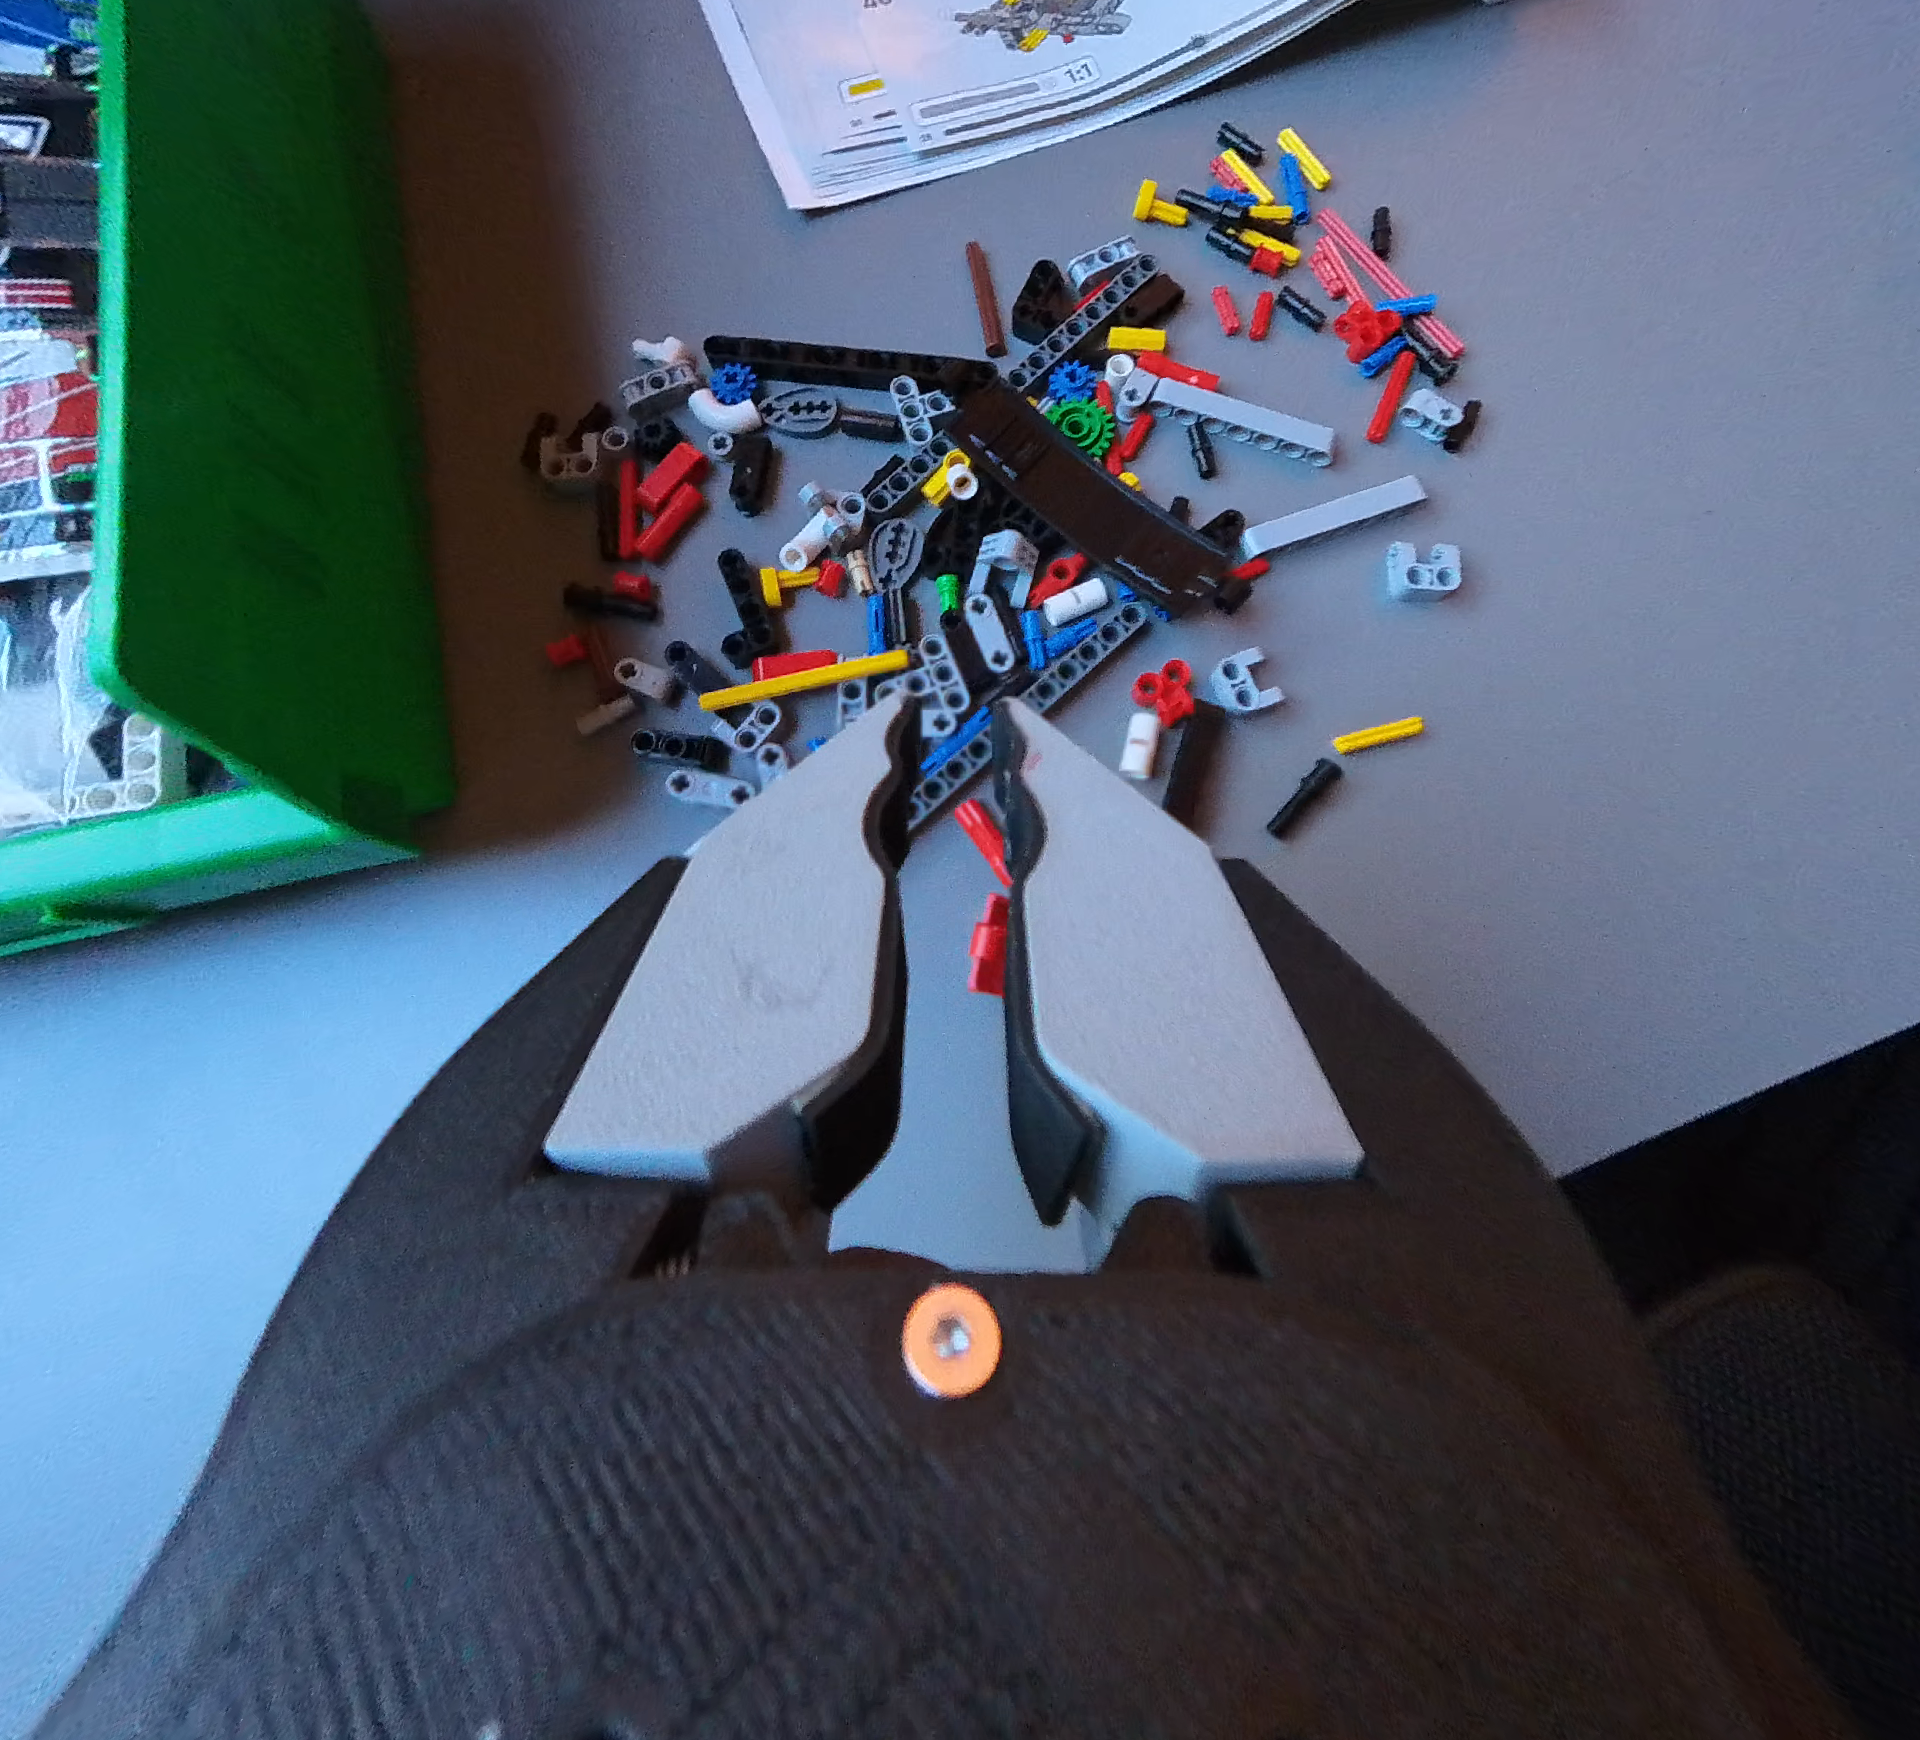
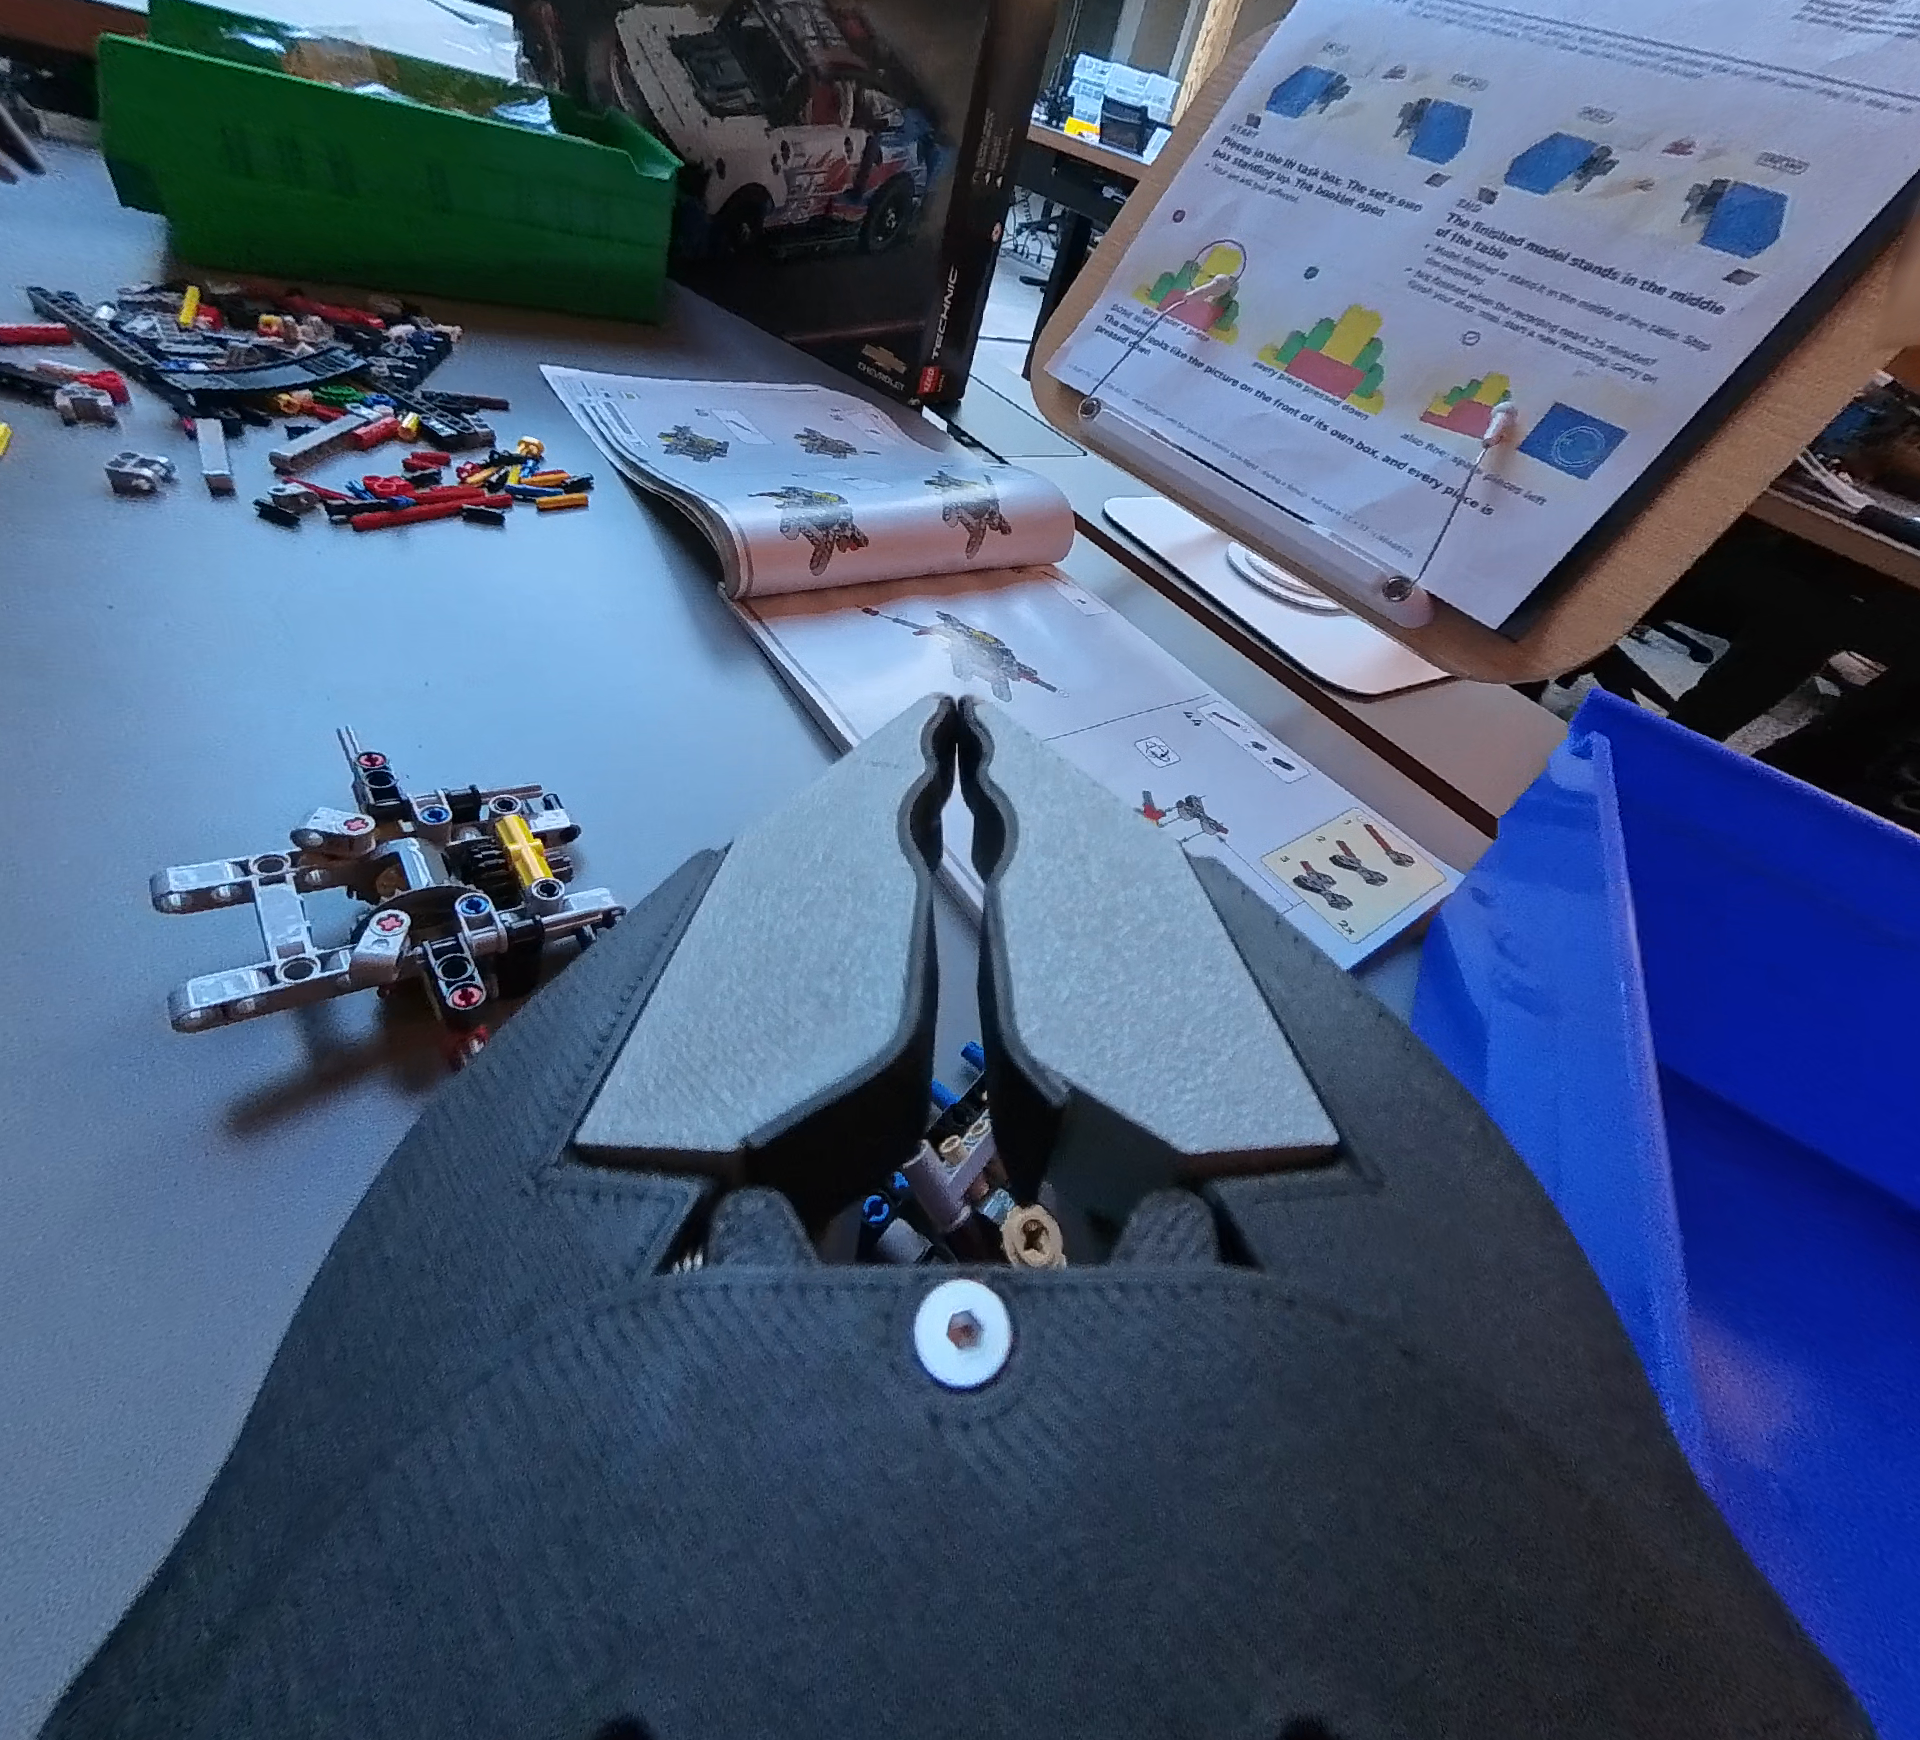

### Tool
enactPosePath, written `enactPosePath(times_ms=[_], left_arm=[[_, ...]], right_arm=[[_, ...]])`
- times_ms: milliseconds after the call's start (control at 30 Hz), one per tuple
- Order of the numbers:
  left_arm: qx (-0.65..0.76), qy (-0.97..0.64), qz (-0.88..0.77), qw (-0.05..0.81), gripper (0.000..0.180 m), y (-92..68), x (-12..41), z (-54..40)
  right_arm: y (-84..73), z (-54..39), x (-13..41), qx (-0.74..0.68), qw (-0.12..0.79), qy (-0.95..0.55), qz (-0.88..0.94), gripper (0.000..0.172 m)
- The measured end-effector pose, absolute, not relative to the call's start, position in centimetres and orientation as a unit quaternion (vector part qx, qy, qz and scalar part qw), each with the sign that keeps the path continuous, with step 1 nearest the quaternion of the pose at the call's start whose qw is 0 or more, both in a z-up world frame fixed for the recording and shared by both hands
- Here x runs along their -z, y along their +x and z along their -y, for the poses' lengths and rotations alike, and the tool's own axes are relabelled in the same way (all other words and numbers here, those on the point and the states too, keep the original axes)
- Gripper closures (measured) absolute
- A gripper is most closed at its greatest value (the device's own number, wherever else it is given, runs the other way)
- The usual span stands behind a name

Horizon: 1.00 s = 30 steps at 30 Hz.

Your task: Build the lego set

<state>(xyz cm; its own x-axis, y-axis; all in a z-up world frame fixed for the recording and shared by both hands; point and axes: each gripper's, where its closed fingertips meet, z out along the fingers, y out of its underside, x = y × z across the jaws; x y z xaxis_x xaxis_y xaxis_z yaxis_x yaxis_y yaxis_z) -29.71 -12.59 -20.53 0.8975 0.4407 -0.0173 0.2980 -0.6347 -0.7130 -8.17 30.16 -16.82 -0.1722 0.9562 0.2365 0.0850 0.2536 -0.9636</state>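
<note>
My left gripper hovers over the near edge of a pile of small plastic building parts on the grey table. Its jaws stand a little apart, and nothing is pinched. A blue pin on a grey holed beam shows through the gap, with a red pin below. My right gripper is shut, fingertips touching with nothing between them, above the open instruction booklet. A small grey and black assembly lies on the table to its left. Some small parts show beneath its finger bases.
A green bin lies left of the pile and also shows in the right wrist view. The set's dark box stands behind the booklet. A wooden stand with a printed sheet and a blue bin are at the right. One gripper's finger ends stand about 50 centimetres off the other's. The blue pin sits 6 centimetres or so from the ends of my left fingers.
</note>
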Motion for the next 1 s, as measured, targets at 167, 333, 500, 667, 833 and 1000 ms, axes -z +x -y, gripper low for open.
enactPosePath(times_ms=[167, 333, 500, 667, 833, 1000], left_arm=[[-0.095, -0.898, 0.197, 0.381, 0.166, -29.4, 21.0, 12.1], [-0.106, -0.900, 0.174, 0.385, 0.165, -29.3, 21.5, 10.9], [-0.116, -0.900, 0.165, 0.386, 0.166, -29.6, 21.6, 10.5], [-0.092, -0.897, 0.166, 0.399, 0.165, -29.6, 22.1, 10.2], [-0.062, -0.900, 0.165, 0.398, 0.165, -29.4, 23.2, 9.0], [0.009, -0.895, 0.144, 0.423, 0.158, -28.0, 22.9, 6.8]], right_arm=[[-8.2, -30.2, 17.0, -0.443, 0.487, -0.421, 0.625, 0.172], [-8.4, -30.4, 17.4, -0.440, 0.482, -0.427, 0.626, 0.172], [-8.6, -30.4, 17.7, -0.437, 0.477, -0.429, 0.630, 0.172], [-8.8, -30.5, 17.8, -0.438, 0.474, -0.431, 0.631, 0.172], [-8.8, -30.6, 17.7, -0.434, 0.483, -0.427, 0.629, 0.172], [-8.8, -30.6, 17.6, -0.438, 0.482, -0.428, 0.627, 0.172]])
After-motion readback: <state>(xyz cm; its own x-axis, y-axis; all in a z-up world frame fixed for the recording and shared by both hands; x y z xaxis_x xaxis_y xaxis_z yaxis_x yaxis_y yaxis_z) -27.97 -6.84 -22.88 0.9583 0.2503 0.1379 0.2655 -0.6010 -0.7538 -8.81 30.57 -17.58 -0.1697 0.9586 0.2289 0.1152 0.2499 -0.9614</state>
